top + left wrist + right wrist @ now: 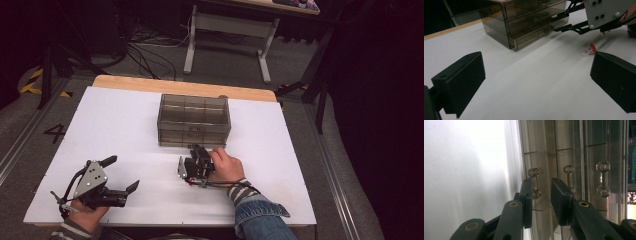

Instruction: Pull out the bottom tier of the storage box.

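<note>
A smoky clear drawer box point(194, 120) stands at the middle of the white table point(120, 125); its bottom drawer point(531, 37) sticks out a little. My right gripper point(196, 148) is at the box's front, turned on its side. In the right gripper view the bottom drawer's clear handle point(534, 182) sits between the jaws of the right gripper point(541, 192), close to the left jaw, with a gap to the other. My left gripper point(121, 174) rests at the near left, wide open with nothing in it, as the left gripper view point(537, 82) also shows.
A small red piece point(592, 48) and a clear ring point(583, 53) lie on the table under the right gripper point(560, 21). Two more drawer handles point(569, 178) sit above the bottom one. Beyond the table stand a bench frame point(225, 35) and floor cables point(145, 55).
</note>
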`<state>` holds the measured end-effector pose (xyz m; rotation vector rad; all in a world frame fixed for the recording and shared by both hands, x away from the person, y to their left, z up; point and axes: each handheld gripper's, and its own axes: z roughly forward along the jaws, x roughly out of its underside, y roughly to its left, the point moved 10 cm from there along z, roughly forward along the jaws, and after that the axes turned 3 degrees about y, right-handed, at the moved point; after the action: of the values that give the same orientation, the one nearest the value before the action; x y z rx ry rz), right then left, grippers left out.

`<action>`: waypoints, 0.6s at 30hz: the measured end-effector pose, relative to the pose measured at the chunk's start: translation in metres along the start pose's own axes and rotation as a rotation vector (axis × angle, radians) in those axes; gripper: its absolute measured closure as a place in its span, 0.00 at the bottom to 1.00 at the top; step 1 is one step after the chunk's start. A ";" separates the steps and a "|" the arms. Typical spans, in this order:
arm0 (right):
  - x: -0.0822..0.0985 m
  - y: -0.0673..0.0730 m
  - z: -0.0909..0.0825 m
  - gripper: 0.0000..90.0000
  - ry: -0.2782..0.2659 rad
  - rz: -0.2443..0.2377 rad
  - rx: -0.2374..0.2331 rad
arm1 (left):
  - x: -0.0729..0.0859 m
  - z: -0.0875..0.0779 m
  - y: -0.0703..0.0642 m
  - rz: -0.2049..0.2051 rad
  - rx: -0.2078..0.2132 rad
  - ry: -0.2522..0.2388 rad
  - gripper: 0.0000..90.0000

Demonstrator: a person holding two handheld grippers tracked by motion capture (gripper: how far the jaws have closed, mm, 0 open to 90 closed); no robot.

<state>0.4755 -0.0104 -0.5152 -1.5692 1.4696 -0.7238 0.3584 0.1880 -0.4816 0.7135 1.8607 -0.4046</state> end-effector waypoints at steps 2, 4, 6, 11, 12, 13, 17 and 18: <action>-0.001 -0.001 -0.001 0.80 -0.008 0.008 -0.002 | 0.000 0.000 0.000 0.004 -0.001 0.001 0.01; -0.002 -0.002 -0.003 0.80 -0.022 0.007 -0.007 | 0.000 0.000 0.000 0.002 -0.002 -0.001 0.00; -0.003 -0.003 -0.005 0.80 -0.028 0.020 -0.015 | 0.000 0.000 0.000 0.002 -0.001 0.000 0.01; -0.004 -0.004 -0.008 0.79 -0.044 0.040 -0.033 | 0.000 0.000 0.000 0.002 -0.002 0.000 0.00; -0.005 -0.004 -0.009 0.77 -0.050 0.046 -0.039 | 0.000 0.000 0.000 0.002 -0.002 0.000 0.01; -0.005 -0.004 -0.009 0.76 -0.057 0.047 -0.051 | 0.000 0.000 0.000 0.002 -0.002 0.000 0.01; -0.008 -0.003 -0.016 0.75 -0.096 0.076 -0.102 | 0.000 0.000 0.000 0.002 -0.001 0.000 0.01; -0.009 -0.004 -0.017 0.75 -0.111 0.087 -0.107 | 0.000 0.000 0.000 0.002 -0.001 0.000 0.01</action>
<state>0.4612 -0.0046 -0.5024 -1.5885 1.5052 -0.5073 0.3586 0.1884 -0.4815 0.7145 1.8599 -0.4019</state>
